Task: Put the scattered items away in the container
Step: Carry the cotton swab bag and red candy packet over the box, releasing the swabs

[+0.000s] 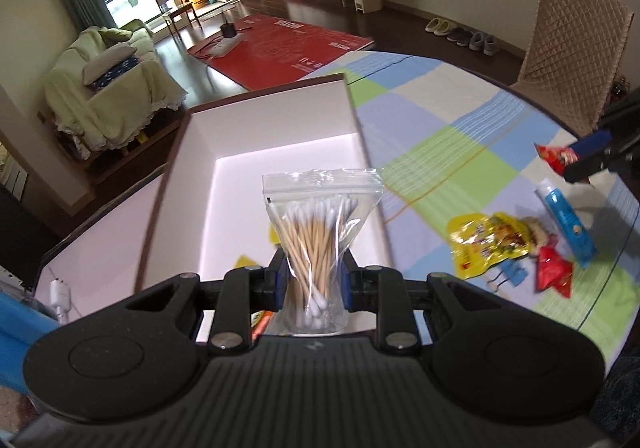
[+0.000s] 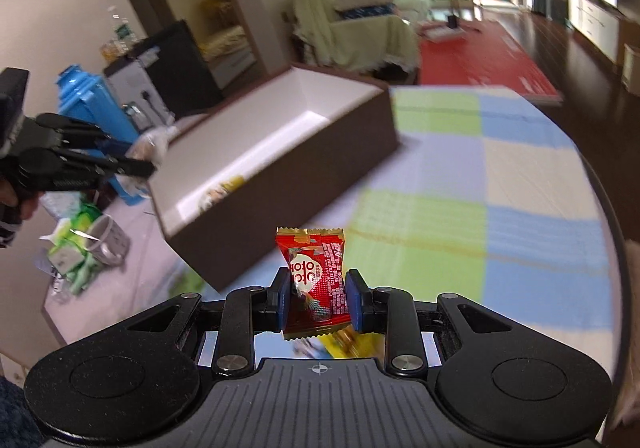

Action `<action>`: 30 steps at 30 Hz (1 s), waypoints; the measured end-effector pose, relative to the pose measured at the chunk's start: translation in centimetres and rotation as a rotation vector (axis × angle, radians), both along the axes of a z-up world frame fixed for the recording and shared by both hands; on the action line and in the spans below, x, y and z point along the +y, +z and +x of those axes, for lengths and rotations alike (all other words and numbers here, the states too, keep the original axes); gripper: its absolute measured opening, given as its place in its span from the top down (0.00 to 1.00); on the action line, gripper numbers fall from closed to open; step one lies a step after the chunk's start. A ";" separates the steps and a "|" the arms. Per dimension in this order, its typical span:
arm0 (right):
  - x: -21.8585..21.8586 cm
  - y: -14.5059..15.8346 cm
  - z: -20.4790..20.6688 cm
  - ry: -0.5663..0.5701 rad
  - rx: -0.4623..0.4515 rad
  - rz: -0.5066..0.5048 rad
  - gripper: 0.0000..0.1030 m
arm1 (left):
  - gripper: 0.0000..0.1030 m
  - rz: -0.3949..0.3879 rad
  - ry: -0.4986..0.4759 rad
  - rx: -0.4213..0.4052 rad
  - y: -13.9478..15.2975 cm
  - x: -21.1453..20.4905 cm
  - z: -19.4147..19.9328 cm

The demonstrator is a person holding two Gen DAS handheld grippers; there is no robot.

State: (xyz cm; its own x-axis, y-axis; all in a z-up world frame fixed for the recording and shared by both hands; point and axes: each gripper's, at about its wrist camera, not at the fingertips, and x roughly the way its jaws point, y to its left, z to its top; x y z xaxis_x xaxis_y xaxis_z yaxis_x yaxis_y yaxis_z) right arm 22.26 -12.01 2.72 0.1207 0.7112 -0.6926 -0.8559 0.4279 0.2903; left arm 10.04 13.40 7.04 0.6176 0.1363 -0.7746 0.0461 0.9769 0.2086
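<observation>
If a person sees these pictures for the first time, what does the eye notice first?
First, the clear zip bag of wooden cotton swabs, clamped upright in the left gripper above the brown box with a white inside. Next, the red foil snack packet pinched in the right gripper, over the pastel checked tablecloth.

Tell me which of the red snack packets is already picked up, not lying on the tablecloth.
The red packet clamped upright in the right gripper. The other red packet lies loose on the checked tablecloth beside the yellow snack bag.
</observation>
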 end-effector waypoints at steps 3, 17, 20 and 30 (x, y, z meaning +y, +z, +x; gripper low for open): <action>2.7 1.0 -0.4 0.031 -0.034 0.021 0.73 | 0.79 0.003 -0.003 0.003 0.0 1.3 -0.1; 10.0 2.7 -0.4 0.057 -0.094 0.060 0.73 | 0.79 -0.052 -0.092 0.037 -2.2 4.2 2.2; 11.0 2.7 0.0 0.054 -0.095 0.056 0.73 | 0.79 -0.073 -0.116 0.049 -3.1 4.1 3.3; 14.0 2.2 3.0 0.052 -0.098 0.034 0.73 | 0.56 -0.143 -0.170 0.127 -6.7 3.3 5.8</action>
State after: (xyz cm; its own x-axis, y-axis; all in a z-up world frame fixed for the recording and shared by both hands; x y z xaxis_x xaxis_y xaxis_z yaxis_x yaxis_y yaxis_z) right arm 25.27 1.99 4.94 0.1490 0.7413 -0.6545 -0.9017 0.3735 0.2178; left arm 15.83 16.68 0.30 0.5185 -0.0779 -0.8515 0.2294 0.9720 0.0508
